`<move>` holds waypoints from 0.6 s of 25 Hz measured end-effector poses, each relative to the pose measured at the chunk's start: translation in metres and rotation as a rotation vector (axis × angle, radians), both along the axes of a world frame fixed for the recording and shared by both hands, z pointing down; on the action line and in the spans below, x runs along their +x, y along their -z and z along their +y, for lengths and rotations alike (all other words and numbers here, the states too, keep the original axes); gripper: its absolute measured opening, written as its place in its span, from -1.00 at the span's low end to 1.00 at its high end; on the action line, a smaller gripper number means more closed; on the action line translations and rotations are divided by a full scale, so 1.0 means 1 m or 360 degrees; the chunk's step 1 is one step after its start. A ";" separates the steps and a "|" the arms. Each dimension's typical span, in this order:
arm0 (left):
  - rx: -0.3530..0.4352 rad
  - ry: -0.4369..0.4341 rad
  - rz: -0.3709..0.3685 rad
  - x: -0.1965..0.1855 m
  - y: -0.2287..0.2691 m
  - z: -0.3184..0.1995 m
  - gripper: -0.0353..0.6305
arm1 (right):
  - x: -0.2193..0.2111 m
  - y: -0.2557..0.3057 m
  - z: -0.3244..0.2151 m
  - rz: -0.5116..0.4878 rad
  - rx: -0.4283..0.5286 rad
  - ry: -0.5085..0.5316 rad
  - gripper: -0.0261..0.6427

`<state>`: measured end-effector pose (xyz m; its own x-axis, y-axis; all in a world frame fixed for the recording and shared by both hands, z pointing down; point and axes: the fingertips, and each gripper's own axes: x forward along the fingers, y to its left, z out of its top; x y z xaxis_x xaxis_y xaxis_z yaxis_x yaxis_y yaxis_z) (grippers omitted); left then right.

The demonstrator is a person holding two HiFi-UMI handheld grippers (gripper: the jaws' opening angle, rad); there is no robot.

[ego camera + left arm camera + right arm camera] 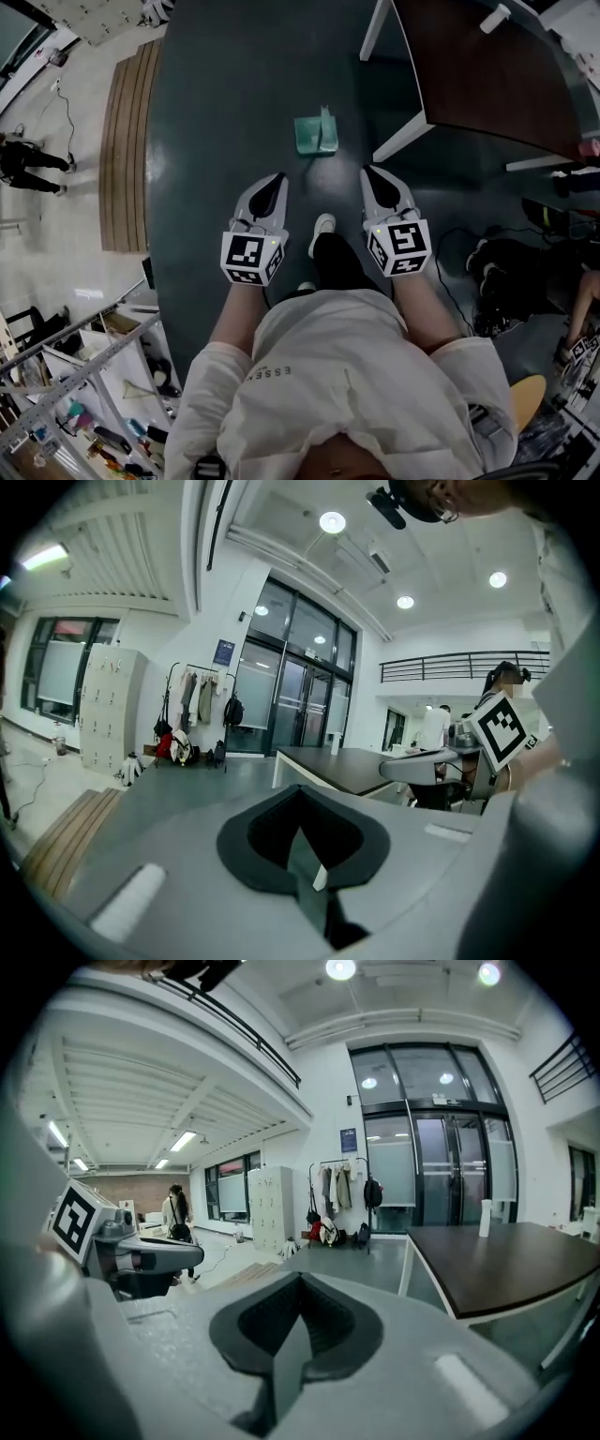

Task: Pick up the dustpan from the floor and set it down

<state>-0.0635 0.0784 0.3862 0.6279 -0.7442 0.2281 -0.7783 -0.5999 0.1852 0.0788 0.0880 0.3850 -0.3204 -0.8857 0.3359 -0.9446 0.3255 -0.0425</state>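
Resting on floor (234,112): dustpan (317,134), untouched

Clear dark floor (220,103) runs ahead of the left hand-held gripper (276,180) and the right hand-held gripper (374,172), with nothing between their tips and the green dustpan (317,134). Near the dustpan's right side a white table leg (405,137) slants across, and the dark table (487,75) overhangs there, so that flank is tight. The left flank is open as far as the wooden slat strip (127,141). Down between the two grippers sits the person's shoe (322,229), and bags and cables (497,272) crowd the floor far right.
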 end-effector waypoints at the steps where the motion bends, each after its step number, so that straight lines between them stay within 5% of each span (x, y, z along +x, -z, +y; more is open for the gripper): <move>1: 0.0009 -0.0004 -0.0001 -0.004 0.002 0.011 -0.85 | -0.004 0.001 0.012 0.0003 -0.0011 -0.0007 -0.94; 15: 0.0075 0.0038 0.0040 -0.049 0.023 0.145 -0.85 | -0.039 0.013 0.158 0.0028 -0.0022 -0.0070 -0.94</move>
<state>-0.1128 0.2236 0.3631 0.6147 -0.7687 0.1769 -0.7882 -0.5896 0.1767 0.0394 0.2458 0.3721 -0.2753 -0.8940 0.3534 -0.9586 0.2833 -0.0301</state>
